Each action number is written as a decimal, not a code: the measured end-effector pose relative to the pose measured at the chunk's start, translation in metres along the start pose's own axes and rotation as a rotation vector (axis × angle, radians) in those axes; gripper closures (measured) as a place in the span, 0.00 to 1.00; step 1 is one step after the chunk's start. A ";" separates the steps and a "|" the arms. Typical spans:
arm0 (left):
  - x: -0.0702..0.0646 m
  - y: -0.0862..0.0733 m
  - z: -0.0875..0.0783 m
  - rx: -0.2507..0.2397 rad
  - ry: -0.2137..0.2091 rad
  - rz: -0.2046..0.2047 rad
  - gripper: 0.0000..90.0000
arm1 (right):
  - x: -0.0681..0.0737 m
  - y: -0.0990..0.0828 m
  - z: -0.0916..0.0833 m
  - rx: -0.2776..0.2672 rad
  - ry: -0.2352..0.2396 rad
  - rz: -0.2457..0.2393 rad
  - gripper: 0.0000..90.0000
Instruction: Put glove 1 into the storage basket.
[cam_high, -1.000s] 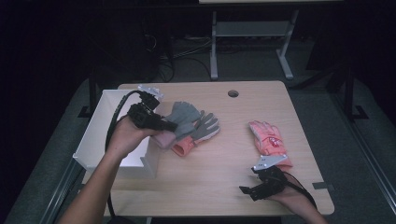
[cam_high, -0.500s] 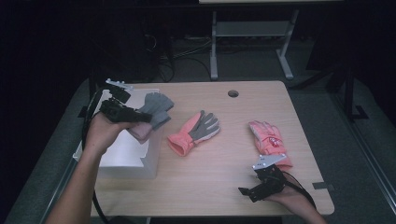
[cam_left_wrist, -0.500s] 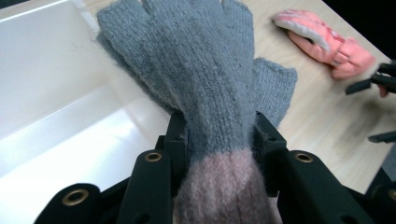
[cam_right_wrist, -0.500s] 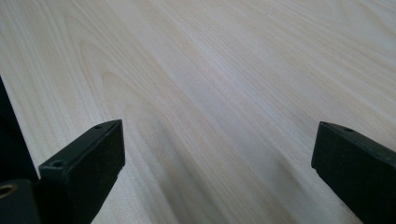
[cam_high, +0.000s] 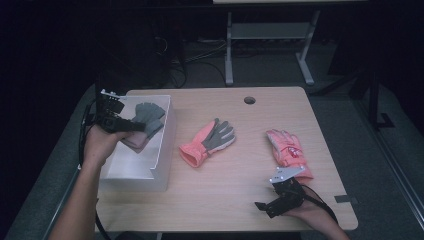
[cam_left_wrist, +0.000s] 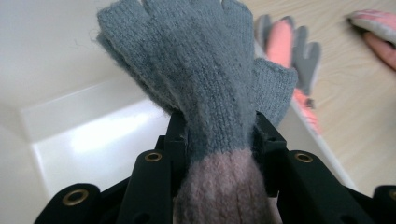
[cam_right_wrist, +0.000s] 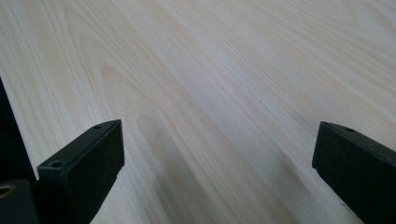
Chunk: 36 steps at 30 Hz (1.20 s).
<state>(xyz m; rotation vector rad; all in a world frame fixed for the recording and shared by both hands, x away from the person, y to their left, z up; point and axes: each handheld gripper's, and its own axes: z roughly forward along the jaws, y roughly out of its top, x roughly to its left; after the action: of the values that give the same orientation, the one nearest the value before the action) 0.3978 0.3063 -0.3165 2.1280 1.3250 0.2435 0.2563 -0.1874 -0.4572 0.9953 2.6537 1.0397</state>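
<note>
My left gripper is shut on a grey knit glove with a dusty pink cuff and holds it over the open white box at the table's left. In the left gripper view both jaws press the glove at the wrist, its fingers pointing away above the box floor. My right gripper rests near the front right edge. Its jaws have just been opening and stand wide with only bare wood between them.
A coral glove with a grey palm lies mid-table, right of the box. A pink glove lies farther right, just beyond my right gripper. The wooden table has a cable hole at the back.
My left gripper has carried the grey glove leftward and slightly down, from above the coral glove to over the white box. The right hand has stayed where it was.
</note>
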 end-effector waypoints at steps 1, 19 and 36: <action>0.003 -0.002 0.003 0.003 0.012 -0.004 0.72 | 0.000 0.000 0.000 0.000 0.001 -0.005 0.02; 0.043 -0.036 0.060 0.124 0.111 -0.064 0.71 | 0.000 0.000 0.002 0.021 0.000 -0.023 0.02; 0.047 -0.049 0.086 0.211 0.125 -0.092 0.42 | 0.001 0.000 0.003 0.022 0.007 -0.021 0.02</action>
<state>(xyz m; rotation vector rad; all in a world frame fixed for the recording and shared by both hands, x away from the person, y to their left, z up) 0.4229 0.3273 -0.4211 2.2483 1.5783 0.2089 0.2568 -0.1854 -0.4598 0.9681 2.6816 1.0137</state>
